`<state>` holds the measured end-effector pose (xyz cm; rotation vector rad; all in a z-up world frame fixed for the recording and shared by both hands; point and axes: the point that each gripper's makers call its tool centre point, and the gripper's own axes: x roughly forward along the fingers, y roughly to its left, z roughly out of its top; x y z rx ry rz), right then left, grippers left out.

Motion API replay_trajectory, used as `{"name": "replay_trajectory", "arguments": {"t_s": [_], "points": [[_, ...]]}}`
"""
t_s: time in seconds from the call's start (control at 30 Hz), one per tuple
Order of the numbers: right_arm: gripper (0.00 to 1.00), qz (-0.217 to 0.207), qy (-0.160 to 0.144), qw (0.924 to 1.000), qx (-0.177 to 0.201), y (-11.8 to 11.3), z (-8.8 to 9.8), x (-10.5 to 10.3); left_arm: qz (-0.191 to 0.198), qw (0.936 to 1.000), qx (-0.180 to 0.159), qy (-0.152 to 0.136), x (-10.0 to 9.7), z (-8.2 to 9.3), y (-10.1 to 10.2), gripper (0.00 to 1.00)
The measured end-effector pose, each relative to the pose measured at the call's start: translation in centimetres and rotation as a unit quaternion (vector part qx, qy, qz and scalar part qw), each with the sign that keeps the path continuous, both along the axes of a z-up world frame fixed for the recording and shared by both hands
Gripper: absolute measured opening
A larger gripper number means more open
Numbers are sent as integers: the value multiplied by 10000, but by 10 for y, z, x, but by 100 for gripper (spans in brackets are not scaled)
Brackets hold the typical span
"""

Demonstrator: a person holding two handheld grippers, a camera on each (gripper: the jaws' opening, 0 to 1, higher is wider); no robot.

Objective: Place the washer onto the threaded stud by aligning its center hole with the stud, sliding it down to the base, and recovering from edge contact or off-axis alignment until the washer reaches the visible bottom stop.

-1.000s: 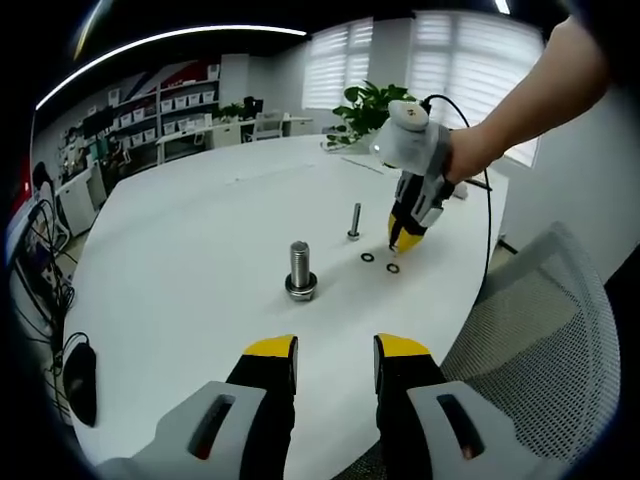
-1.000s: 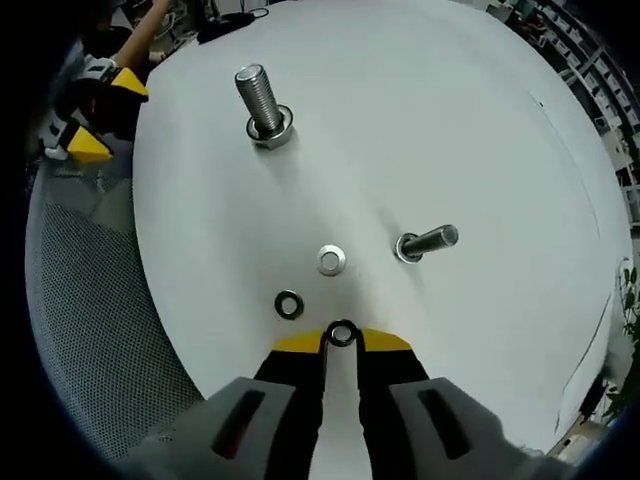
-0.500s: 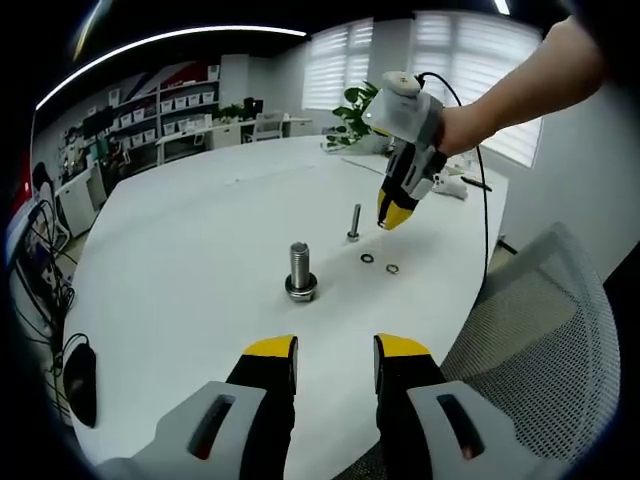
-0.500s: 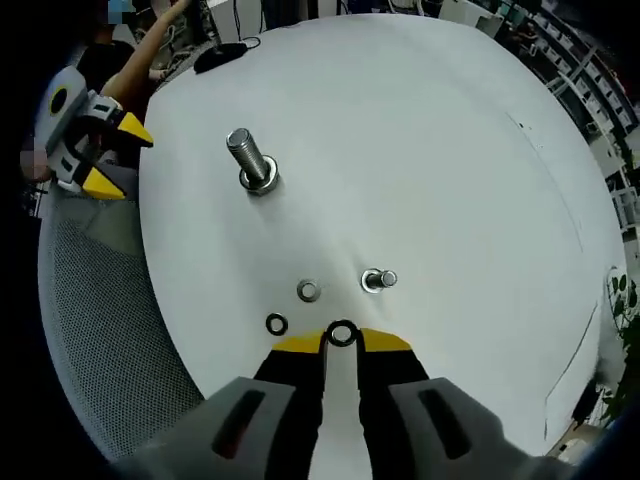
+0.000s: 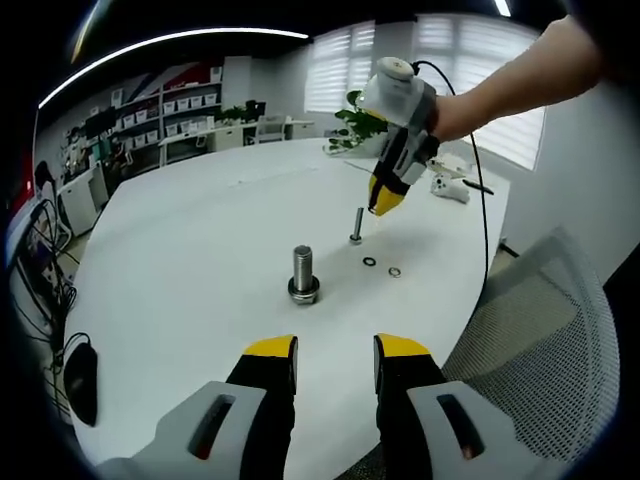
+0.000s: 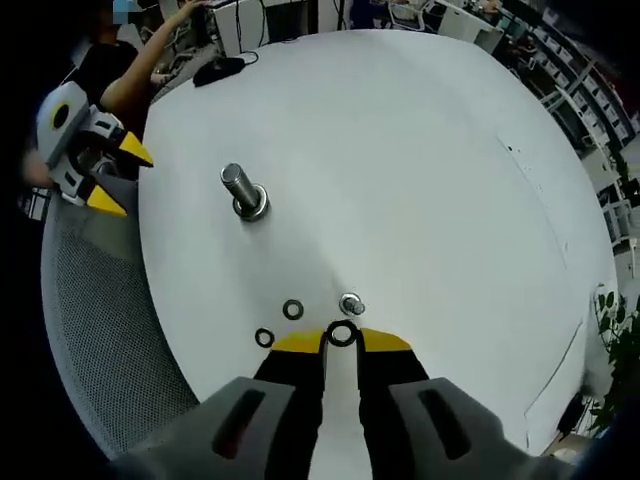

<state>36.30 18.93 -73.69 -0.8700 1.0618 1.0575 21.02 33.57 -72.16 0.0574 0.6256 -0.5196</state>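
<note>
Right gripper view, right gripper (image 6: 342,340) pinching washer (image 6: 342,333)

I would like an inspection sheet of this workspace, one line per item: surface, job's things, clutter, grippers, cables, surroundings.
Surface: white round table, mostly bare.
Job's things: thin threaded stud upright; held washer between the right gripper's tips, just above the stud top; two loose washers lying flat beside the stud.
Clutter: large bolt standing upright, ring at its base; computer mouse at the table edge.
Grippers: right gripper shut on the washer, above the stud; left gripper open, holding nothing.
Cables: black cable from the right gripper.
Surroundings: mesh chair, potted plant, shelves.
</note>
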Motion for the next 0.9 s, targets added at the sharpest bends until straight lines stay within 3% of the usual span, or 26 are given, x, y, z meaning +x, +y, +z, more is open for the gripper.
{"name": "replay_trajectory", "arguments": {"t_s": [0.37,0.9], "points": [[13,170,-132,9998,-37,10,1,9,12,10000,-4,4,-1,0,0,29],[13,139,-14,9997,-176,10,-8,11,23,10000,-2,-20,-1,1,1,29]]}}
